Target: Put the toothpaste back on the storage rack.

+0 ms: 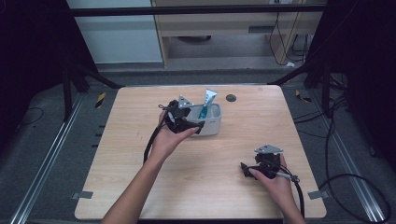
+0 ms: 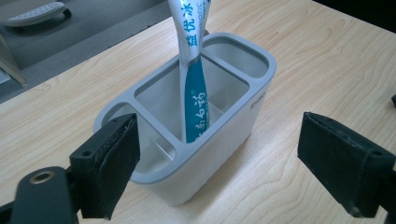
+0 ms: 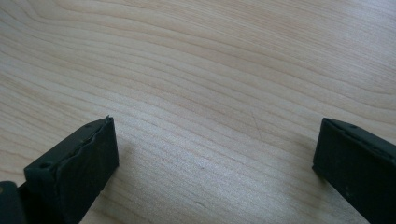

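Observation:
A grey-white holder (image 1: 211,122) (image 2: 215,140) with three compartments stands at the table's middle back. A blue and white toothpaste tube (image 1: 207,103) (image 2: 192,88) leans upright in its middle compartment. My left gripper (image 1: 192,125) (image 2: 219,161) hovers just at the holder's near-left side, jaws open wide, nothing between them. My right gripper (image 1: 246,169) (image 3: 215,163) rests low over bare wood at the front right, open and empty.
The wooden table (image 1: 201,186) has a small dark round cap (image 1: 230,98) set in it near its back edge. Dark floor, rails and cables (image 1: 345,182) surround the table. A wooden cabinet (image 1: 224,28) stands behind.

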`<act>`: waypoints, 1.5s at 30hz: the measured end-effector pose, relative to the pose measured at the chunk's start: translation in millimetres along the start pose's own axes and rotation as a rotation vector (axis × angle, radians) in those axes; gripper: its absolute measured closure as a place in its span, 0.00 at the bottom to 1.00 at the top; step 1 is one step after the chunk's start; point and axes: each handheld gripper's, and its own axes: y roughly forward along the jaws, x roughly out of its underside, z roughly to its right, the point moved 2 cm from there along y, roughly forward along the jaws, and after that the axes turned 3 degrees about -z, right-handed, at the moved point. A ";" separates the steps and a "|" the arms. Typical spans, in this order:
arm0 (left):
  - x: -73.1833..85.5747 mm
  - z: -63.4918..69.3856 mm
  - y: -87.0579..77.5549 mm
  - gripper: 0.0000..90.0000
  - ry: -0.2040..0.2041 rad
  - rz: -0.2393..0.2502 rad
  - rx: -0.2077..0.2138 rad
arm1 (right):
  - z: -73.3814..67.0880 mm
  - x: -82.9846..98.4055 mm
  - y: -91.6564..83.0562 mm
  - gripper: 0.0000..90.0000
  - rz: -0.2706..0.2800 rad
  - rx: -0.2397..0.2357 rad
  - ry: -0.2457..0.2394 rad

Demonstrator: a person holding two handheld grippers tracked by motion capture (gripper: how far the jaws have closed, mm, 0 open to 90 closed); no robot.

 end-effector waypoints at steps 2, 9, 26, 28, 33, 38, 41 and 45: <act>1.4 -0.8 -1.9 0.13 0.006 -0.004 0.000 | 0.1 0.0 0.1 0.00 0.000 0.000 -0.001; 5.4 -2.7 -6.1 0.09 -0.007 -0.006 0.002 | 0.0 0.0 0.1 0.00 0.000 0.000 0.000; 29.4 -9.1 -22.1 0.06 -0.020 -0.020 0.006 | 0.0 0.0 0.1 0.00 0.000 0.001 0.000; 31.9 -10.1 -23.3 0.06 -0.018 -0.023 0.005 | 0.0 0.0 0.1 0.00 0.000 0.000 0.000; 48.9 -14.3 -27.9 0.06 -0.017 -0.049 -0.006 | 0.0 0.0 0.1 0.00 0.000 0.000 -0.001; 63.1 -17.5 -28.5 0.06 -0.011 -0.080 -0.015 | 0.0 0.0 0.1 0.00 0.000 0.001 -0.001; 71.2 -20.7 -28.6 0.06 -0.016 -0.095 -0.021 | 0.0 0.0 0.1 0.00 0.000 0.000 0.000; 80.6 -24.3 -28.2 0.06 -0.022 -0.113 -0.027 | -0.1 0.0 0.0 0.00 0.000 0.000 0.001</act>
